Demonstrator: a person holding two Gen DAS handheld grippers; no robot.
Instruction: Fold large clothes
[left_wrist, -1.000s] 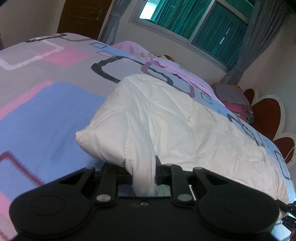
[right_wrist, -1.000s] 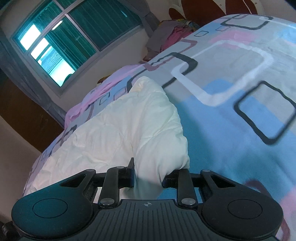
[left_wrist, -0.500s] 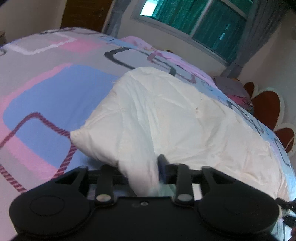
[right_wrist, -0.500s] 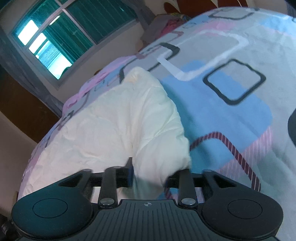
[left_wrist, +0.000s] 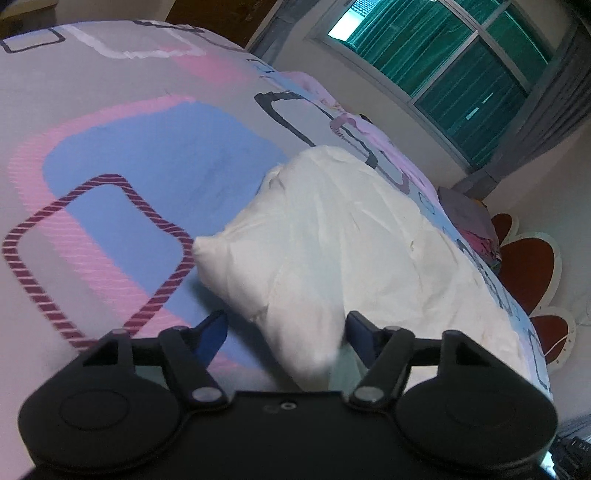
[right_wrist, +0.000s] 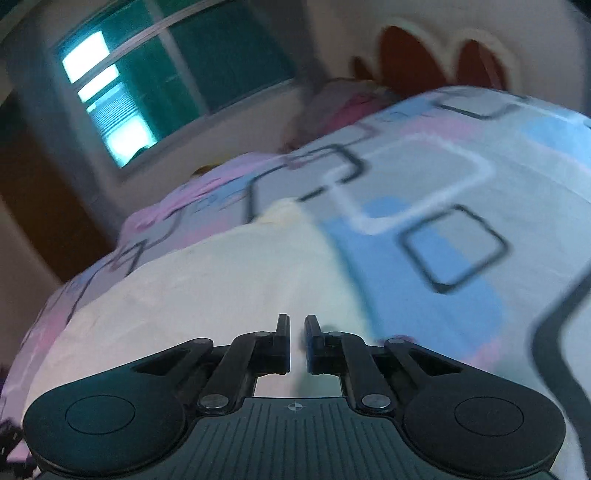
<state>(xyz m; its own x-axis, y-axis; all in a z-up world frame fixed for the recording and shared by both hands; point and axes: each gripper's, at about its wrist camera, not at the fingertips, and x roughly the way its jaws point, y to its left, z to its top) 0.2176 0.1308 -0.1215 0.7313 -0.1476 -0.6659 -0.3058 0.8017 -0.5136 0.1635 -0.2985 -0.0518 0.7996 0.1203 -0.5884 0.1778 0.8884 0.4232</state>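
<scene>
Lay spread across the patterned bedspread (left_wrist: 155, 155), a white padded garment (left_wrist: 362, 251), one bunched corner reaching back between the wide-spread fingers of the left tongs (left_wrist: 286, 326). Stood open around that corner without pinching it: left finger (left_wrist: 212, 328) clear of the fabric, right finger (left_wrist: 360, 332) just beside or touching its edge, too close to tell. Poked out leftward ahead of the left tongs, a puffed point of the cloth over a blue patch ringed in striped maroon. Ran forward and to the right from there, the bulk of the garment, toward the teal-curtained window (left_wrist: 443, 59).

Seen from the other side, blurred: right tongs (right_wrist: 297, 325) drawn nearly together, only a slim gap between the two fingers, with no cloth visible between them. Stretched directly ahead of and beneath those tips, the same white garment (right_wrist: 207, 280), its right edge ending just to the right of the tongs against blue and grey bedspread (right_wrist: 461, 206). Showed beyond the far end of the bed, a red scalloped headboard (left_wrist: 528, 266) and a small heap of pink and grey clothes (left_wrist: 476, 225).
</scene>
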